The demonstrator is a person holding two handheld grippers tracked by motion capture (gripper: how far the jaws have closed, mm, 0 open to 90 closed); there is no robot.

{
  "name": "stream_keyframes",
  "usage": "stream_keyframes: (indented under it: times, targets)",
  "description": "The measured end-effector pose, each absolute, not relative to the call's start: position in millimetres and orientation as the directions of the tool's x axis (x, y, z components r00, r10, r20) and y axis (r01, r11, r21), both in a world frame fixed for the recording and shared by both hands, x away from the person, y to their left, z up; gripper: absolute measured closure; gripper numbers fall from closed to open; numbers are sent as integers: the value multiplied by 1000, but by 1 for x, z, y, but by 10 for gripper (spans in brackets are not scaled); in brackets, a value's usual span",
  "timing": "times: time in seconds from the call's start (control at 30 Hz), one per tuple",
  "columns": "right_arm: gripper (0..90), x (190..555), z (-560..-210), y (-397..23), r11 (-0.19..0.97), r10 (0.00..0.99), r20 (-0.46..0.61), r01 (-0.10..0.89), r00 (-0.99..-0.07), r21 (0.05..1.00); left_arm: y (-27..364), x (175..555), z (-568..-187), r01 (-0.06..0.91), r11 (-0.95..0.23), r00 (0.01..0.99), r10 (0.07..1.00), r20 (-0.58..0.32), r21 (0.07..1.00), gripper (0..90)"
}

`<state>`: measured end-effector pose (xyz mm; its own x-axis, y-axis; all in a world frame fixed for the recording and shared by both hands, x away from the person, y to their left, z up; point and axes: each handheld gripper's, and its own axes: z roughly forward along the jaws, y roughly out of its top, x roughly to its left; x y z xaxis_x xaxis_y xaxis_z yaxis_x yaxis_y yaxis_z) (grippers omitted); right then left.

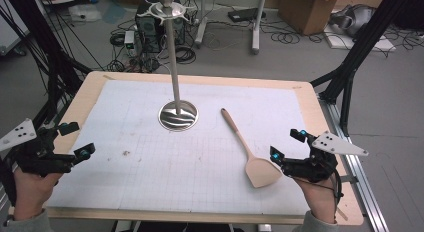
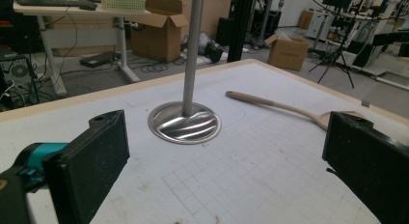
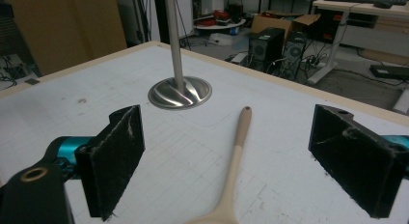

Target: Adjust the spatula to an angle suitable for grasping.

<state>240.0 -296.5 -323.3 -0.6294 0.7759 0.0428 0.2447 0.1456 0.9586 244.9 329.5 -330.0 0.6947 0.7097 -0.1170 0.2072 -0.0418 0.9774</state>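
A wooden spatula [image 1: 248, 148] lies flat on the white grid mat [image 1: 150, 162], handle pointing to the far left and blade toward the near right. A metal stand [image 1: 178, 115] with a round base and a tall pole rises at the mat's middle back. My right gripper [image 1: 287, 143] hovers just right of the spatula's blade, open and holding nothing. In the right gripper view the spatula handle [image 3: 239, 137] runs up between its parted jaws [image 3: 231, 154]. My left gripper [image 1: 77, 140] is open at the table's left edge. In its own view the left gripper [image 2: 226, 156] faces the stand base [image 2: 184, 122] and the spatula [image 2: 289, 108].
The pole [image 1: 171, 52] carries a white hook piece [image 1: 167, 9] at its top. The wooden table border [image 1: 330, 142] frames the mat. Cardboard boxes [image 1: 307, 9], cables and desk legs stand on the floor beyond the far edge. A black frame leg [image 1: 350, 67] rises at the right.
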Motion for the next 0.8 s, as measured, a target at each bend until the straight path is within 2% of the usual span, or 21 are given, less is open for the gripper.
stream_keyframes:
  times: [0.8]
  targets:
    - [117,252,-332,-283,183,793,21,271,-609,945,322,248,-338,241,-69,692,712,-121,968,31]
